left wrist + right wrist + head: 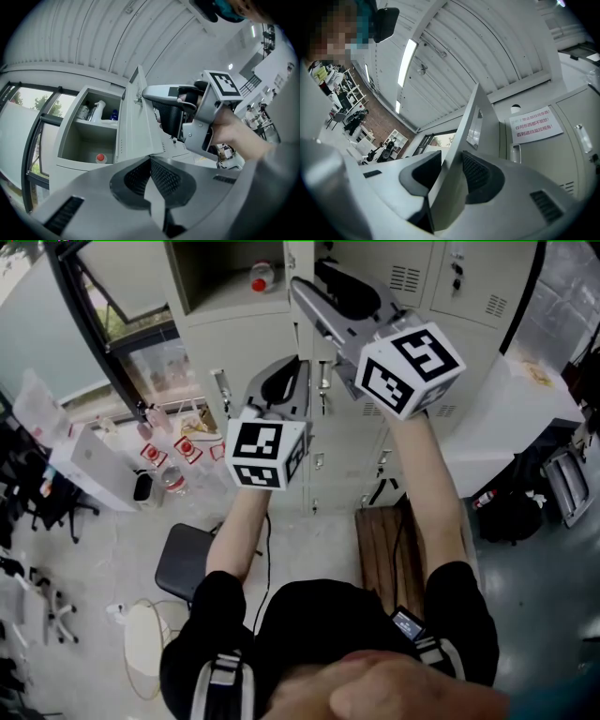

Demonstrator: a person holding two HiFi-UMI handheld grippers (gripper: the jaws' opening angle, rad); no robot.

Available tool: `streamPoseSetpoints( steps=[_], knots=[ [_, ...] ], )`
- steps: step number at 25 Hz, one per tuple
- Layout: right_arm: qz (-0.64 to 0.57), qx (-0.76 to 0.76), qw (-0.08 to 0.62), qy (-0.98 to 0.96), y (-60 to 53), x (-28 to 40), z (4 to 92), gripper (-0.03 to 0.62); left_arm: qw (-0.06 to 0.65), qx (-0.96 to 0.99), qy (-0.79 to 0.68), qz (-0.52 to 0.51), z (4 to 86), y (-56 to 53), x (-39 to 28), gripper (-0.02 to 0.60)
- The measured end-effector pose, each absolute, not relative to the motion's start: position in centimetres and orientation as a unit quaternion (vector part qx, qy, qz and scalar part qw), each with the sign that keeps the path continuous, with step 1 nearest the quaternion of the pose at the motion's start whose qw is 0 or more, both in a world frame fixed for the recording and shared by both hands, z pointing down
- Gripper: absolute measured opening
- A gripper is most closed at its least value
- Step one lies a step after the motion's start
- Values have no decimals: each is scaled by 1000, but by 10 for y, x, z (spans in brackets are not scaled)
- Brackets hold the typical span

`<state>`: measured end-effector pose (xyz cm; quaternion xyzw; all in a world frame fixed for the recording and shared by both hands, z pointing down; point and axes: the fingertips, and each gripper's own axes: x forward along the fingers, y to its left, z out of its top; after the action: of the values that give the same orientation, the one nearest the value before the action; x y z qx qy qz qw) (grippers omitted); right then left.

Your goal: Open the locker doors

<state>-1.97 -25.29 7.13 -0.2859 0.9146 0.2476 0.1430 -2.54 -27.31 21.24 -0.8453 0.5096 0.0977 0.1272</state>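
Observation:
A bank of grey lockers [469, 287] stands in front of me. One upper grey locker door [138, 126] stands swung out, edge toward me. My left gripper [150, 161] is shut on its lower edge, the thin panel pinched between the ribbed pads. My right gripper [452, 161] is shut on what looks like the same door [476, 112], higher up; the left gripper view shows this right gripper [150, 93] at the door's edge. In the head view, the left gripper [298, 367] is below the right gripper [302, 292]. The open compartment [89, 140] holds a red-capped bottle [100, 158].
A sign with red print [536, 125] hangs on the neighbouring closed door. On the floor are a dark stool [187, 559], a wooden bench [389, 549] and some bottles [173, 484]. A white table [506, 409] stands at the right, a window at the left.

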Motion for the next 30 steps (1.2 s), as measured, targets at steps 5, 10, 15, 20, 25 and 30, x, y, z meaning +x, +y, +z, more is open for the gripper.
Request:
streamPoseSetpoints(
  steps=[5, 10, 15, 20, 25, 30],
  knots=[
    [251, -281, 153, 914, -247, -20, 72, 143, 124, -844, 513, 97, 218, -272, -30, 11],
    [247, -287, 185, 907, -232, 1, 74, 143, 113, -847, 514, 80, 235, -277, -31, 11],
    [246, -310, 183, 900, -230, 33, 94, 143, 101, -854, 507, 59, 255, -285, -18, 11],
    [217, -344, 183, 895, -248, 66, 119, 142, 79, -861, 500, 53, 274, -294, -3, 9],
    [222, -395, 129, 882, -275, 86, 158, 141, 70, -867, 492, 45, 292, -298, 14, 10],
    [191, -414, 88, 886, -290, 84, 208, 141, 63, -857, 509, 53, 302, -298, 13, 11]
  ],
)
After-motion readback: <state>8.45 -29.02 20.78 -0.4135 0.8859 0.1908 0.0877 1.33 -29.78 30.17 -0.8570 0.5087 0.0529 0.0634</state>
